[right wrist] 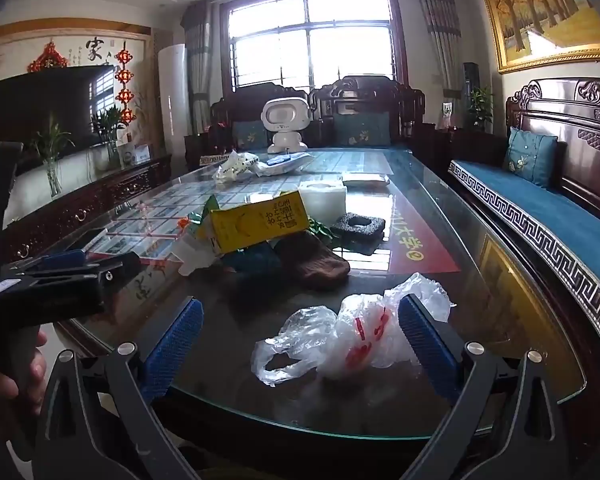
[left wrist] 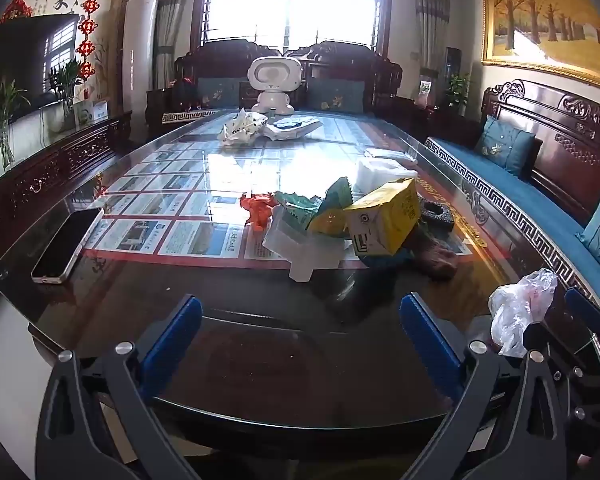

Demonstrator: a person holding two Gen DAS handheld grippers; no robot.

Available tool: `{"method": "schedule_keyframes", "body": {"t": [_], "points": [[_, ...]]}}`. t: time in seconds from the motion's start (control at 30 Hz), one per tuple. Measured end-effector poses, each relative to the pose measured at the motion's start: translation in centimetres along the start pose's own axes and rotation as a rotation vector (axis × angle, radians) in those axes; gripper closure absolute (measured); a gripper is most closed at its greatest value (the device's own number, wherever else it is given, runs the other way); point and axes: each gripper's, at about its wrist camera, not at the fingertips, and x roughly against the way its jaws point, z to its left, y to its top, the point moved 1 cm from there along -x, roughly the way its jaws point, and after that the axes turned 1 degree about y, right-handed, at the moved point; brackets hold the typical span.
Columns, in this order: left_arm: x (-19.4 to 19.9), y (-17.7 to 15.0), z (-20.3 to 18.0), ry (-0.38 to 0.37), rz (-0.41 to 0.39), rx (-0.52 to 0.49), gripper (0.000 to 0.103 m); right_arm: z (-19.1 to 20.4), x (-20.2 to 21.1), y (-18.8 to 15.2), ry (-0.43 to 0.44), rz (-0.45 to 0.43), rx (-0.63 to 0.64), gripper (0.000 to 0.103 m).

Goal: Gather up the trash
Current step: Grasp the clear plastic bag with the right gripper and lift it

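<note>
Between my right gripper's [right wrist: 300,334] spread jaws, I am seeing the plastic bag [right wrist: 352,340] lying ungripped on the table [right wrist: 500,300]. My left gripper [left wrist: 300,334] is hovering open and empty; beyond both, the trash pile [left wrist: 340,220] is waiting, so collecting looks barely begun.

Bright barred window [right wrist: 312,36], carved dark sofas [right wrist: 560,136], gold-framed painting [left wrist: 552,28], television [right wrist: 44,108]
</note>
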Motion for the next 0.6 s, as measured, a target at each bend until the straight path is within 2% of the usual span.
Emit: {"method": "schedule_keyframes", "body": {"t": [0.3, 0.6], "points": [[0.1, -0.2, 0.1, 0.014, 0.02, 0.021, 0.004, -0.7, -3.4, -0.9, -0.068, 0.055, -0.011, 0.008], [-2.1, -0.3, 1.3, 0.011, 0.036, 0.033, 0.004, -2.7, -5.1, -1.3, -0.148, 0.083, -0.075, 0.008]]}}
